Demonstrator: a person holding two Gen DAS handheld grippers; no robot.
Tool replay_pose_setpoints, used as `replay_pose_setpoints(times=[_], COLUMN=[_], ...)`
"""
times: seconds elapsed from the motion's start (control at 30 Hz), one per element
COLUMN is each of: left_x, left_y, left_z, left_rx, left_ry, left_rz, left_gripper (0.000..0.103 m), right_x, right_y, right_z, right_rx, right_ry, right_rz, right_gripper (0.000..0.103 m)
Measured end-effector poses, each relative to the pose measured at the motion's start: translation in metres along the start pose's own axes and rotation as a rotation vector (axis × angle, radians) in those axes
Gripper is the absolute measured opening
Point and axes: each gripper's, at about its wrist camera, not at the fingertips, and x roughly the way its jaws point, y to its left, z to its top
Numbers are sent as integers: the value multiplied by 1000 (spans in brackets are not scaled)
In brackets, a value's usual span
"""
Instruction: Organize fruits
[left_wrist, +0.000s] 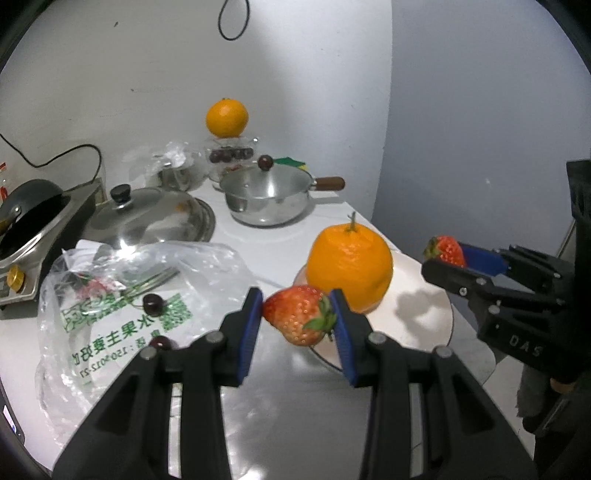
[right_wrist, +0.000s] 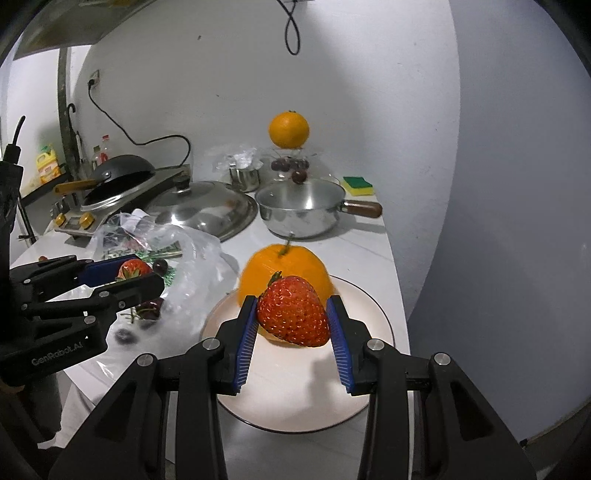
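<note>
1. A white counter runs along a pale wall, crowded at the back with a steel pot, a glass lid, a stove with a dark pan and a far orange perched on a glass jar.
2. Near the front edge sits a white plate with a large orange on it; a clear plastic bag with cherries lies to its left.
3. The left gripper pinches a strawberry between its blue pads, long axis tilted, leaves toward the right pad — just left of the plate's near rim.
4. The right gripper is clamped on its own strawberry, tip down, directly over the plate in front of the large orange — it looks the nearer to setting down.
5. Only the right wrist view shows the bare plate area below the berry; the left view shows the right gripper from the side, raised above the plate.
</note>
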Motion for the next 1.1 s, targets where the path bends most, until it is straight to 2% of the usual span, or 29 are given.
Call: replay_pose_setpoints(times=[0.47, 1.1], left_x=[41, 74], left_y=[-29, -34], left_z=[-8, -21], left_rx=[28, 29], left_ry=[76, 146], left_rz=[-11, -22], left_gripper=[38, 38], right_x=[26, 57], right_y=[-28, -36], right_z=[-20, -37], right_rx=[23, 13], right_ry=[52, 119], right_rz=[9, 33], right_gripper=[40, 40])
